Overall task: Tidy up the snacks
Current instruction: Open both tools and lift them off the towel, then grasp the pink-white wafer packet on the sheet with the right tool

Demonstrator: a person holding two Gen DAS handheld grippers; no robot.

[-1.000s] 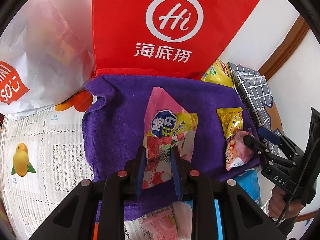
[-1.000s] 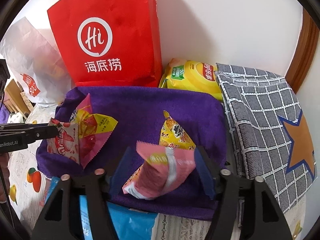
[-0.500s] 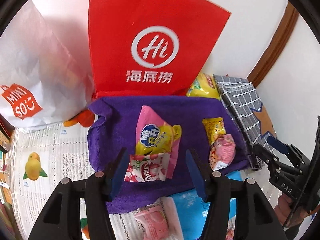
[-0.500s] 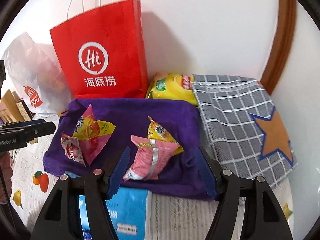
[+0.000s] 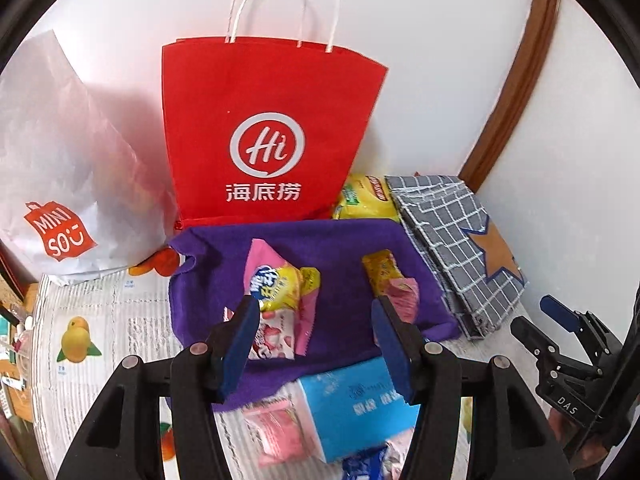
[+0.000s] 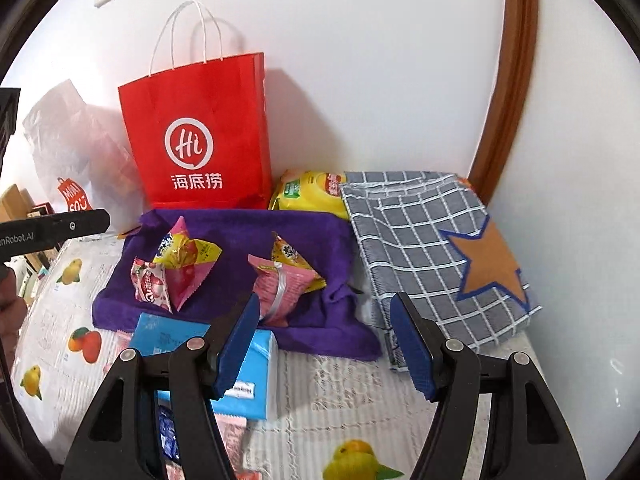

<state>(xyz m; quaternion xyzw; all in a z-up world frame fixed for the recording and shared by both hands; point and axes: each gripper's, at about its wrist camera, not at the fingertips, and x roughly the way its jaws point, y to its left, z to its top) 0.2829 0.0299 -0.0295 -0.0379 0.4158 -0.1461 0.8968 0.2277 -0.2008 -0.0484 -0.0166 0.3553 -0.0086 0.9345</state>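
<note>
Snacks now lie free on the purple towel (image 5: 336, 240): a second ago each of our grippers pinched a packet, and both have since let go and pulled back. Our left gripper (image 5: 316, 344) hangs with jaws wide apart and empty, near the pink-and-yellow packet (image 5: 280, 284) that rests on a strawberry packet (image 5: 272, 332). Our right gripper (image 6: 324, 344) is equally spread and empty, short of the pink packet (image 6: 280, 284) leaning on a yellow-orange packet (image 6: 290, 254). We judge two pairs are placed, and the loose packs near the blue box (image 5: 352, 404) probably remain to sort. The packets are crinkly, glossy film with serrated seams, puffed like pillows; the towel is soft, fuzzy pile, rumpled at its edges. Behind stands a stiff red paper bag (image 5: 264, 140) with cord handles.
</note>
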